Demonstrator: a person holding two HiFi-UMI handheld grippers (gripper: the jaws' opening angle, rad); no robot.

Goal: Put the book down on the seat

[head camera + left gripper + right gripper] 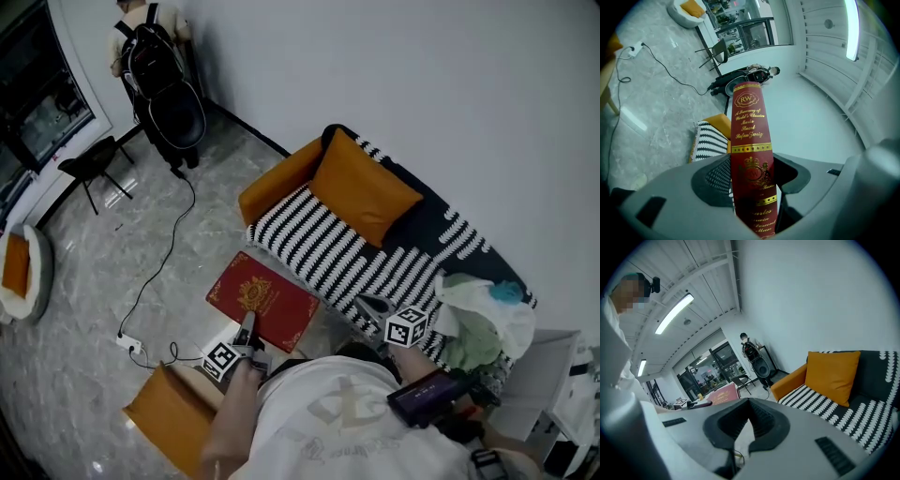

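A red book (263,298) with gold print hangs flat over the floor, just in front of the sofa's black-and-white striped seat (319,246). My left gripper (247,330) is shut on its near edge. In the left gripper view the book's spine (749,140) stands clamped between the jaws of the left gripper (751,176). My right gripper (374,307) hovers over the seat's front edge, to the right of the book, shut with nothing in it. In the right gripper view the right gripper (749,402) has its pads meeting, and the book (716,394) shows to the left.
An orange cushion (362,192) leans on the sofa back. A pile of clothes (481,322) covers the seat's right end. An orange stool (169,413) stands by my left arm. A cable and a power strip (128,344) lie on the floor. A person (150,42) stands far off.
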